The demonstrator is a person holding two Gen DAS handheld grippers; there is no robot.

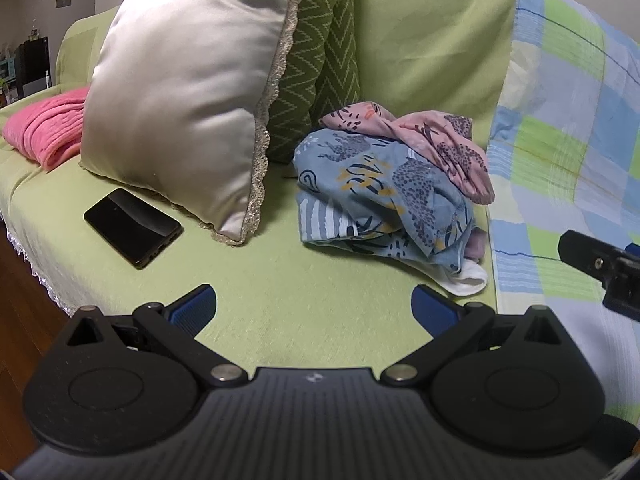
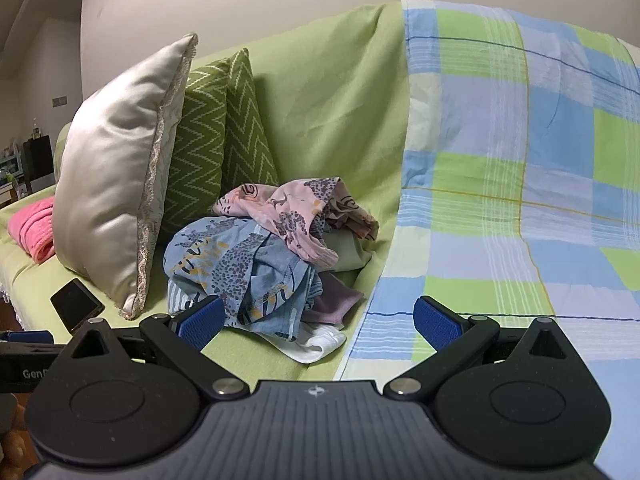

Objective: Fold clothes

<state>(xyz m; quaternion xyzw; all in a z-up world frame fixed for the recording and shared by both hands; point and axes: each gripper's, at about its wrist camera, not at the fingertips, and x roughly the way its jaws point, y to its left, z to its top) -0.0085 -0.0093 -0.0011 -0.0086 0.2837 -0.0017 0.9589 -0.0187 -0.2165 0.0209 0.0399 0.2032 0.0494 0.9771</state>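
Left wrist view: clothes heap waiting, both grippers empty

Left gripper (image 1: 314, 306) is hovering over bare sofa (image 1: 280, 292), jaws spread, gripping nothing. Right gripper (image 2: 318, 318) is doing likewise, jaws spread, probably lining up for a first pick. Clothes (image 1: 394, 188) are lying crumpled on the seat between zigzag cushions (image 1: 320, 64) and checked blanket (image 1: 560, 140): blue print underneath, pink print on top, white bit poking out front. Phone (image 1: 133, 227) is sitting near silver pillow (image 1: 180, 92), well clear of the heap.

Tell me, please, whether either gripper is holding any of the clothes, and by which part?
Nothing is held. Both the left gripper and right gripper are open, short of the clothes pile.
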